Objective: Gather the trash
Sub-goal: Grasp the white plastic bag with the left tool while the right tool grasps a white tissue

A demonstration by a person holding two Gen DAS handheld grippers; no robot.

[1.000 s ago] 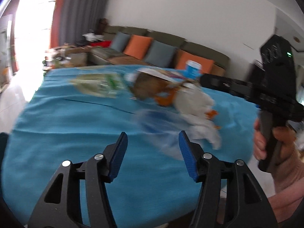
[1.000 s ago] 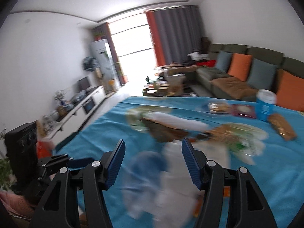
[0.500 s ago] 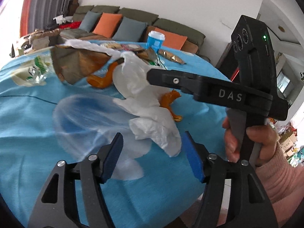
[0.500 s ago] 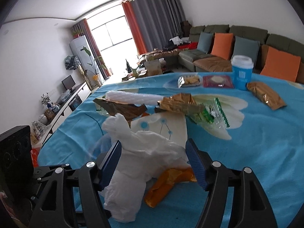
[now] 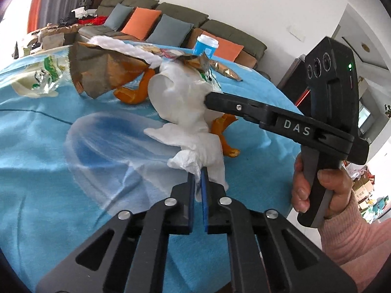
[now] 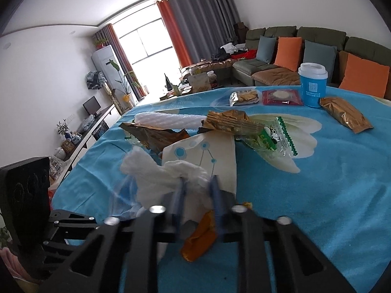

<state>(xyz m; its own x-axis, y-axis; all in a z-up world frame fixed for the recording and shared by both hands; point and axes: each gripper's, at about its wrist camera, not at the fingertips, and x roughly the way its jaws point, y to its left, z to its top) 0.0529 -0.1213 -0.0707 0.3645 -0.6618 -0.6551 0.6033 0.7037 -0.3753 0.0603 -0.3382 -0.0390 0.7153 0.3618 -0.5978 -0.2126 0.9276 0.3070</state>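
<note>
A pile of trash lies on the blue tablecloth (image 5: 36,161). Crumpled white tissue (image 5: 193,131) lies nearest me, with orange peel (image 5: 224,144) beside it. My left gripper (image 5: 198,171) is shut on the tissue's near corner. My right gripper (image 6: 196,183) is closing on the same white tissue (image 6: 168,178), its blue pads blurred; from the left wrist view its finger (image 5: 234,103) presses into the tissue's far part. Behind lie a brown foil wrapper (image 5: 100,70), a white foam strip (image 6: 168,119) and a green-printed clear wrapper (image 6: 271,139).
A blue lidded cup (image 6: 312,85), a gold snack packet (image 6: 344,114), a biscuit pack (image 6: 244,96) and a red packet (image 6: 281,97) stand at the table's far side. A sofa with orange cushions (image 6: 288,51) is behind. The table edge runs close below both grippers.
Both grippers were open over the pile; now the left has shut on the tissue's corner and the right's jaws have come together around the tissue. Both moved in closer.
</note>
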